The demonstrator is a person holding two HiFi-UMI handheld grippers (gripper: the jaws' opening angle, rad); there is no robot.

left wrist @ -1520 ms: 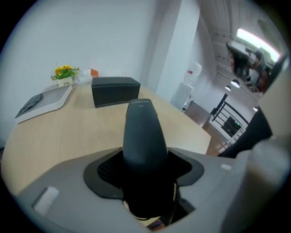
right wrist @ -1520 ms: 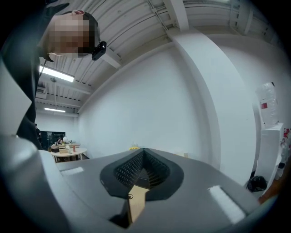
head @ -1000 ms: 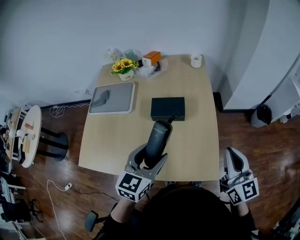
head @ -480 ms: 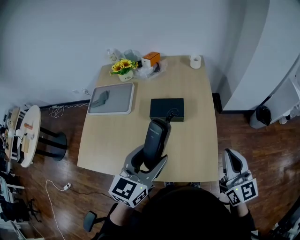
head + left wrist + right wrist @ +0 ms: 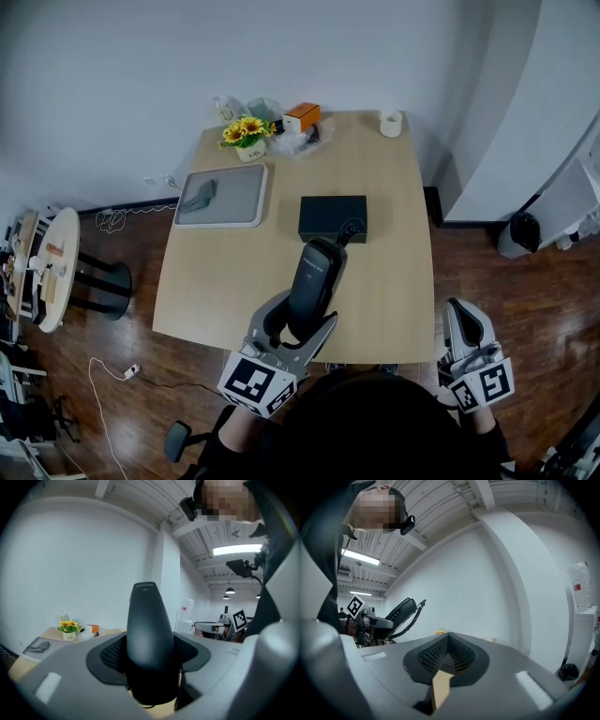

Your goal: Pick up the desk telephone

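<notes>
My left gripper (image 5: 298,324) is shut on the black telephone handset (image 5: 315,279), which it holds tilted in the air over the table's near half. In the left gripper view the handset (image 5: 147,627) fills the space between the jaws. A coiled cord (image 5: 349,229) runs from the handset to the black telephone base (image 5: 333,217), which lies in the middle of the wooden table (image 5: 394,272). My right gripper (image 5: 466,319) hangs off the table's near right corner, shut on nothing (image 5: 445,663). The right gripper view shows the lifted handset (image 5: 401,610) at its left.
A grey tray (image 5: 236,197) with a folded grey cloth (image 5: 199,194) lies at the table's left. At the far edge stand a pot of sunflowers (image 5: 247,137), an orange box (image 5: 303,116) and a white cup (image 5: 391,122). A round side table (image 5: 52,272) stands on the floor at left.
The left gripper with the handset has drawn slightly nearer to me. The right gripper has hardly moved.
</notes>
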